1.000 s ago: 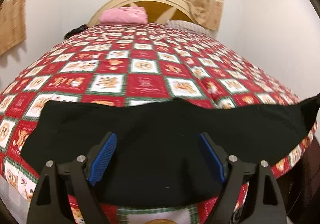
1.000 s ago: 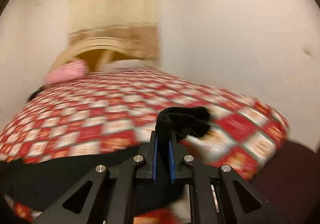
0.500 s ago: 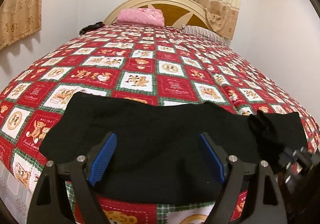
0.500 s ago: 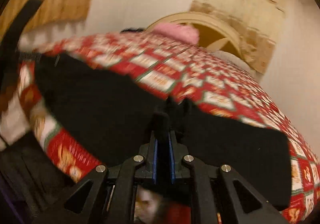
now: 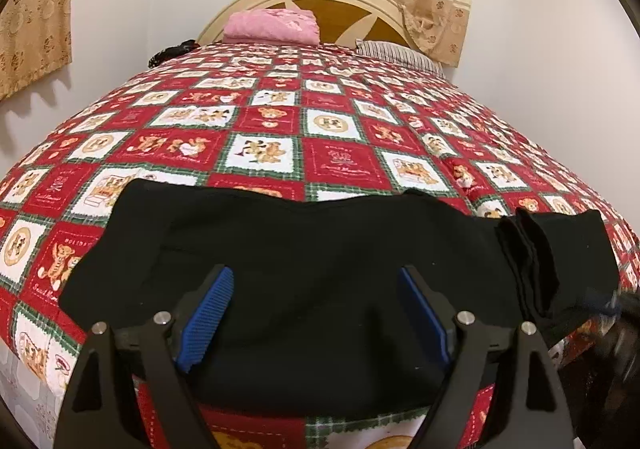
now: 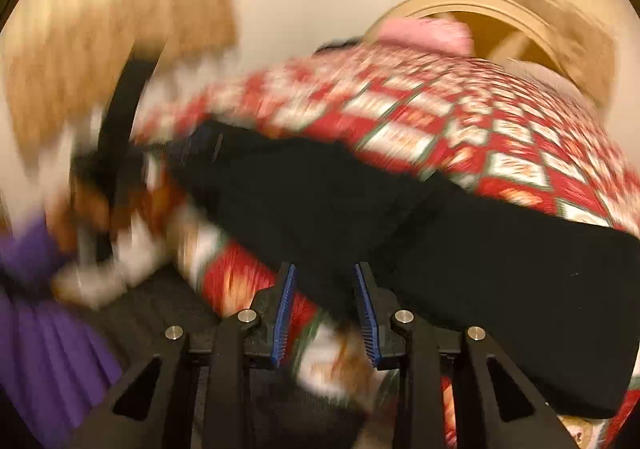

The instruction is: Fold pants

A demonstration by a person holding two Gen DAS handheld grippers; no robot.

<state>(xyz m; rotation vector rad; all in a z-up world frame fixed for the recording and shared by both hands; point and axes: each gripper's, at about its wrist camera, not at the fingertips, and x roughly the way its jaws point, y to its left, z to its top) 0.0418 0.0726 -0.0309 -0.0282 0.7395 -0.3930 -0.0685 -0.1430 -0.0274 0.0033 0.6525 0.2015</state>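
1. I read this as the moment just after one fold; the black cloth pants lie as a long band across the near edge of the bed's red, white and green patchwork bear quilt, with a doubled-over flap of the same cloth lying on the band's right part in the left wrist view.
2. My right tool has just been opening; its blue pads stand a little apart with no cloth between them in that blurred view, only the quilt edge beyond, so I judge the flap is let go.
3. My left tool hangs wide open above the middle of the pants, the pads clear of the cloth and holding nothing.
4. Next move, as I judge it: pick one end of the band, close both pads on all the layers at once, and carry it over to the other end; the cloth is limp and dark, so layers are hard to tell apart and a thin pinch could catch the top one alone.
5. Count: one pair of pants; two tools; one quilt; at the headboard end of the bed, far from the pants, one folded pink cloth, one striped pillow and one small dark thing I cannot identify.
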